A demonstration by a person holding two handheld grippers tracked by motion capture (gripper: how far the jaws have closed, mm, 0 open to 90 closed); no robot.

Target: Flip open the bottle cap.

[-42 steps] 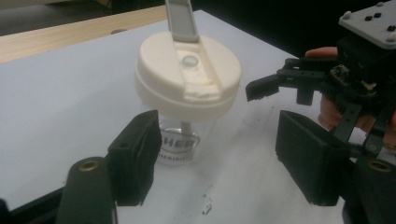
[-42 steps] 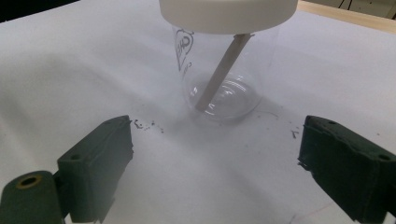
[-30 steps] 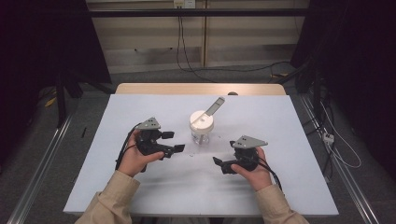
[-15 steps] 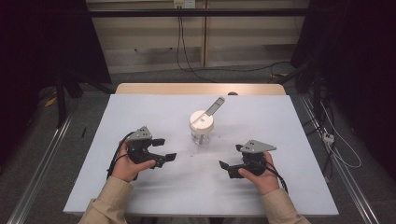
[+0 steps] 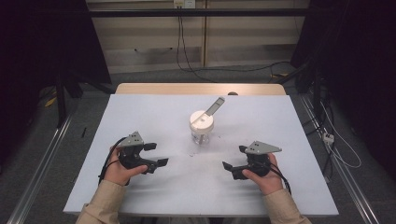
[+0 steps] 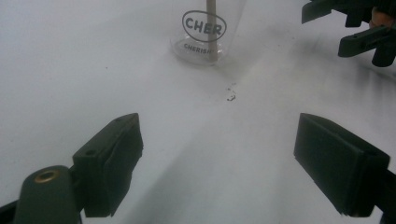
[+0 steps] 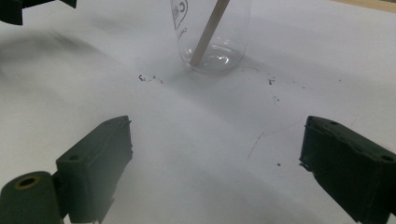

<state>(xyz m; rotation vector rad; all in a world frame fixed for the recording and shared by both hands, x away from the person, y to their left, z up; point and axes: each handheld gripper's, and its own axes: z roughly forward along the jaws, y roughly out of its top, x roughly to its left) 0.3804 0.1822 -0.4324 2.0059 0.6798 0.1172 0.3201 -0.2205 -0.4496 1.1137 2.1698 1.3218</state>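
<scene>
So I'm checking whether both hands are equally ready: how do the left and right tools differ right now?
The left tool sits nearer the table's left edge; the right tool sits right of the glass jar. The left tool's jaws have just been opening with nothing between them, and the right tool's jaws stand a little narrower in the high view. Both are open, empty, held low over the white table and aimed towards the jar.

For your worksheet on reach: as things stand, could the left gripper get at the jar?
Probably yes. The left gripper stands open, aimed toward the jar, with bare white table between them and only small specks on the way.
</scene>
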